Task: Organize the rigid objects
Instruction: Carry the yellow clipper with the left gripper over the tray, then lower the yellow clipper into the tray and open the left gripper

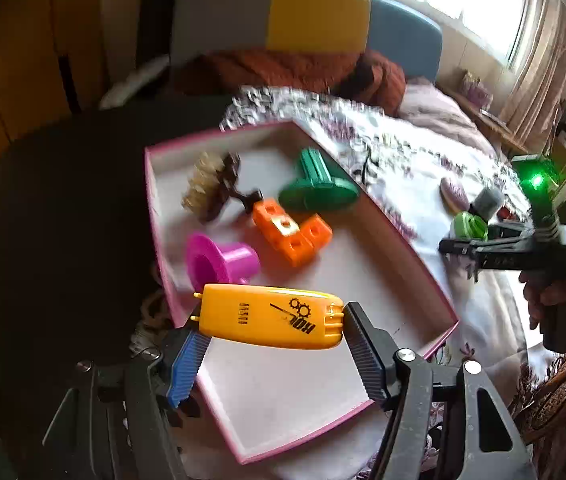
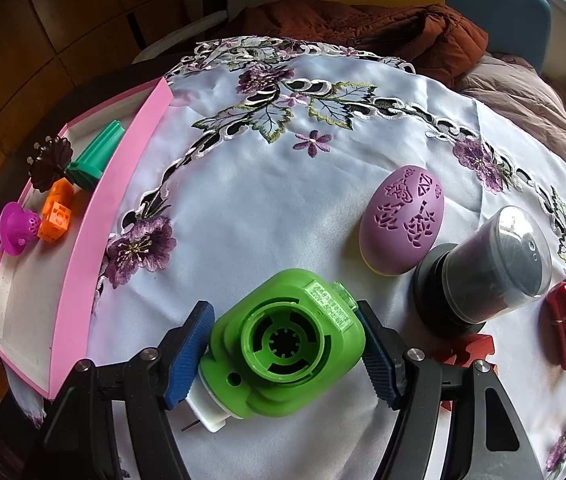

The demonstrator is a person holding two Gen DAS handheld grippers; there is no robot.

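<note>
My left gripper (image 1: pixel 273 320) is shut on a yellow-orange plastic case (image 1: pixel 271 318) with black gear print, gripped by its two ends and held above the near part of the pink-rimmed tray (image 1: pixel 283 392). In the tray lie a magenta spool (image 1: pixel 219 260), an orange block (image 1: pixel 291 232), a green piece (image 1: pixel 315 188) and a brown bristly piece (image 1: pixel 211 188). My right gripper (image 2: pixel 283 312) is shut on a light green round-holed housing (image 2: pixel 283 352) just over the embroidered cloth (image 2: pixel 243 208). The tray's pink wall (image 2: pixel 95 216) is at its left.
On the cloth to the right lie a purple patterned egg (image 2: pixel 403 220), a tipped dark jar with a clear cap (image 2: pixel 491 268), a red oblong piece (image 2: pixel 563 328) and a dark red puzzle-shaped piece (image 2: pixel 467 348). A brown jacket (image 2: pixel 363 28) lies behind the cloth.
</note>
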